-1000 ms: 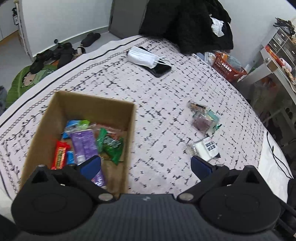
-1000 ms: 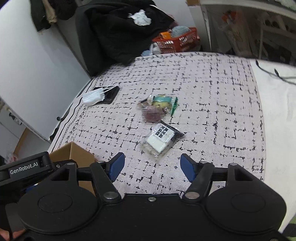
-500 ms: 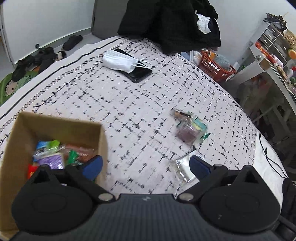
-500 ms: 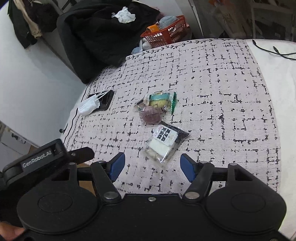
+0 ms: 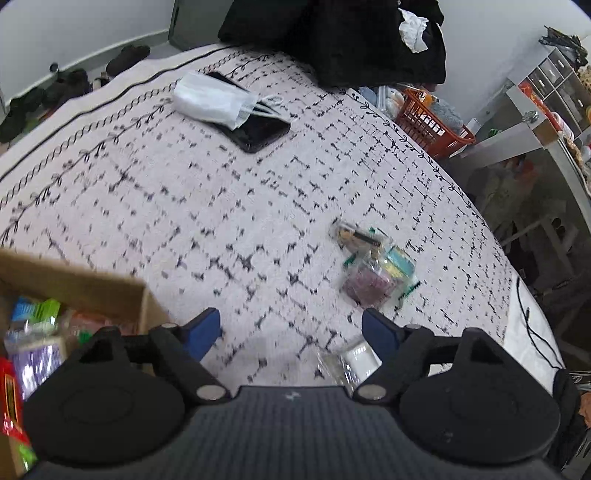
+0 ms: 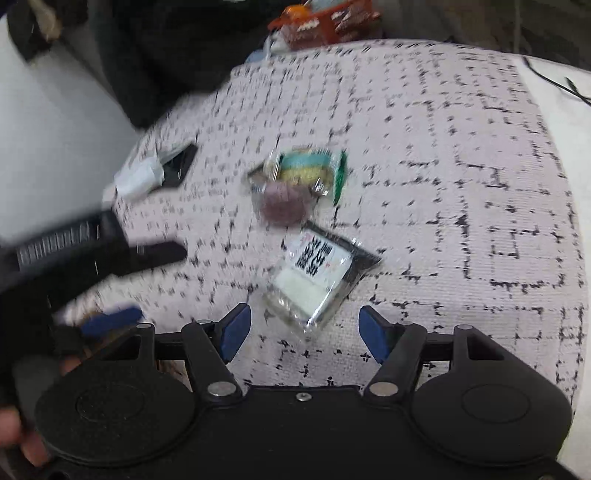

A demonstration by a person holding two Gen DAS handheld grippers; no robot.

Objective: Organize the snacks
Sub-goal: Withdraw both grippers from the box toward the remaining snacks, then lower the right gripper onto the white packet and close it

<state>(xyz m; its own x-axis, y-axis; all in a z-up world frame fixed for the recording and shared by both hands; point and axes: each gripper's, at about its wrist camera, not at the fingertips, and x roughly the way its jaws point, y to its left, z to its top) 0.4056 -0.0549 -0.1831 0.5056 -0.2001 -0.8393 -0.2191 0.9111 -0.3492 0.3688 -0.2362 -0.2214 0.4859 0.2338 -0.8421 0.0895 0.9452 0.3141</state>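
Note:
A cardboard box (image 5: 85, 288) with several wrapped snacks sits at the left edge of the left wrist view. My left gripper (image 5: 291, 330) is open and empty over the patterned cloth, to the right of the box. A clear pack with a white block and black label (image 6: 317, 273) lies just ahead of my open, empty right gripper (image 6: 304, 332); its corner shows in the left wrist view (image 5: 351, 363). A purple snack (image 6: 282, 203) and a teal-and-yellow pack (image 6: 306, 166) lie beyond it, also seen in the left wrist view (image 5: 369, 286).
A phone (image 5: 255, 129) with a white face mask (image 5: 210, 99) on it lies at the far side of the cloth. Black clothing (image 5: 332, 33) and a red basket (image 5: 432, 122) stand beyond the edge. The left gripper (image 6: 74, 254) crosses the right wrist view.
My left gripper has swung right, away from the box and towards the loose snacks. My right gripper has moved closer to the white-block pack.

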